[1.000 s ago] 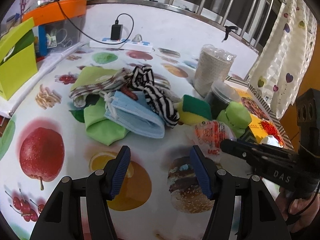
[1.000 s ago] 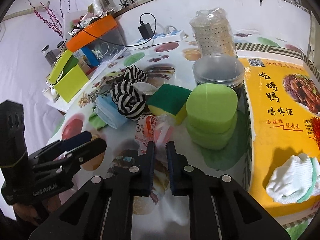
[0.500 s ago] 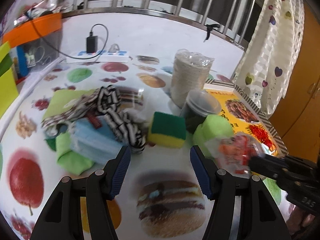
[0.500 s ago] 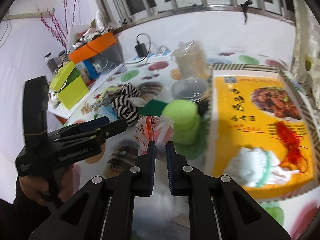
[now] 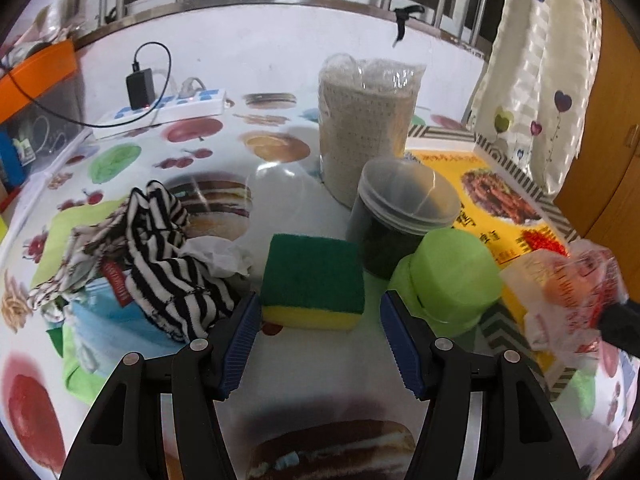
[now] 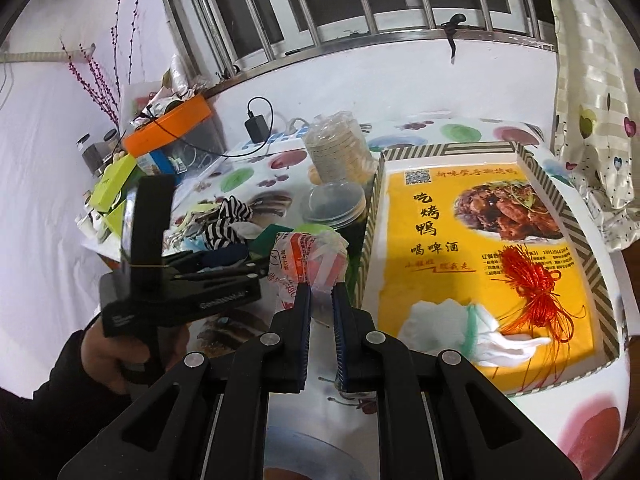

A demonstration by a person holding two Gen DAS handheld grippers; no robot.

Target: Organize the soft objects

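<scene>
Now the biggest change is in the right wrist view: the shallow cardboard box lid with the yellow roast-duck print [image 6: 492, 264], which a second ago sat at the 3 o'clock edge, fills the whole right half from 1 to 4 o'clock. The right gripper [image 6: 320, 300] has swung toward it and risen off the fruit-print tablecloth [image 5: 280, 364].

Its jaws are clamped on the crumpled red-and-white printed plastic bag [image 6: 308, 260], which hangs in the air at 12 o'clock of the fingertips, just left of the lid's striped wall and not yet over it. In the left wrist view the same bag shows at 3 o'clock, above the lid's near corner.

Inside the lid, at 5 o'clock, lie a white knit glove with a green cuff [image 6: 448, 320] and a red tassel cord [image 6: 532, 280]. Judgement: the lid is the collecting place, and the bag is about to go in.

The left gripper [image 5: 316, 336] has slid right, from facing the cloth pile to facing the green-topped yellow dish sponge [image 5: 314, 280]. Its jaws stand wide and empty, the sponge at 12 o'clock just beyond the tips. Judgement: sponge is next.

Left unsorted: black-and-white striped cloth [image 5: 172, 248] at 10 o'clock; lime-green foam pads [image 5: 448, 276] at 2 o'clock.
</scene>
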